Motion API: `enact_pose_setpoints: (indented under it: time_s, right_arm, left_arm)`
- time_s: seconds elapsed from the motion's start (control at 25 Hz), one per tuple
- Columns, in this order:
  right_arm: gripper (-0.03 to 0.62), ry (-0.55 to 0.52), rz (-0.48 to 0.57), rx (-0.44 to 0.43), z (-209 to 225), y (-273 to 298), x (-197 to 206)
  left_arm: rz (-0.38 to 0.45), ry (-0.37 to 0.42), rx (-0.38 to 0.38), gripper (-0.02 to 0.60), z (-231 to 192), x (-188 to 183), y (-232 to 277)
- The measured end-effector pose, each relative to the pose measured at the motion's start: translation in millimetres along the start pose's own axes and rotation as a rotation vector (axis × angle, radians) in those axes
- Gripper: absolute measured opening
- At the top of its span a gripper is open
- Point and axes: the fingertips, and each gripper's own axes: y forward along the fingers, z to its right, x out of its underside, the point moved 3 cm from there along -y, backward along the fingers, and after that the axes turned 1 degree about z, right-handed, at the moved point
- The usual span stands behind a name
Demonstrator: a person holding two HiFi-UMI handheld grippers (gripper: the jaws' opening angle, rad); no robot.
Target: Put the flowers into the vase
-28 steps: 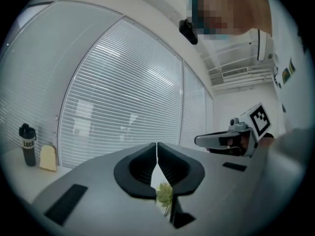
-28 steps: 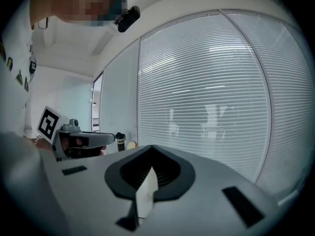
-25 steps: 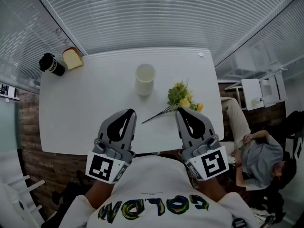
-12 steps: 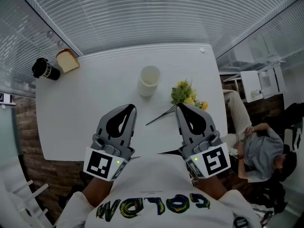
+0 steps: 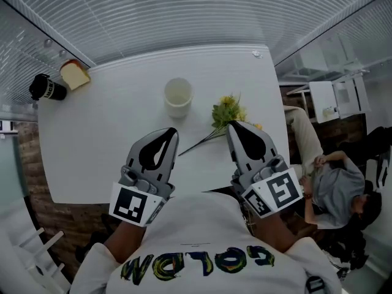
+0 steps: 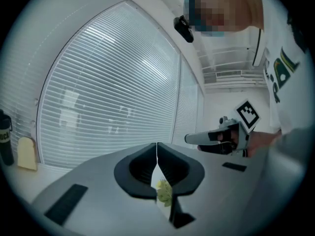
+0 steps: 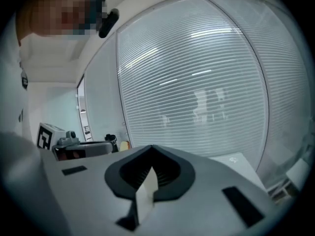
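Jaws pressed together and empty on left gripper (image 5: 171, 131) and right gripper (image 5: 232, 127) alike, both over near edge of white counter (image 5: 98, 139). Flowers (image 5: 228, 111) flat on counter just beyond right gripper, stems slanting toward left gripper. Vase (image 5: 178, 97) upright left of flowers, near but apart.
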Motion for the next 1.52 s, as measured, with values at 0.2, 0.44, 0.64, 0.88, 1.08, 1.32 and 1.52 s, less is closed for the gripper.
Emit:
enact_pose_setpoints:
  time_s: [0.2, 0.44, 0.64, 0.88, 1.08, 1.32, 1.52]
  right_arm:
    - [0.011, 0.157, -0.056, 0.041, 22, -6, 31]
    - [0.024, 0.334, -0.111, 0.058, 37, -8, 70]
    - [0.058, 0.472, -0.161, 0.08, 44, -9, 104]
    - [0.101, 0.672, -0.217, 0.115, 56, -10, 153]
    - [0.138, 0.827, -0.238, 0.156, 64, -11, 188]
    - [0.201, 1.017, -0.258, 0.22, 74, -13, 228]
    - [0.248, 1.14, -0.273, 0.256, 80, -9, 255]
  left_arm:
    - [-0.1, 0.021, 0.057, 0.018, 14, 28, 11]
    - [-0.204, 0.043, 0.126, 0.035, 22, 64, 24]
    - [-0.301, 0.036, 0.19, 0.077, 29, 98, 35]
    - [-0.416, 0.092, 0.281, 0.14, 39, 146, 51]
    - [-0.516, 0.162, 0.325, 0.167, 44, 182, 60]
    - [-0.64, 0.218, 0.37, 0.186, 49, 223, 69]
    - [-0.711, 0.206, 0.389, 0.186, 49, 249, 78]
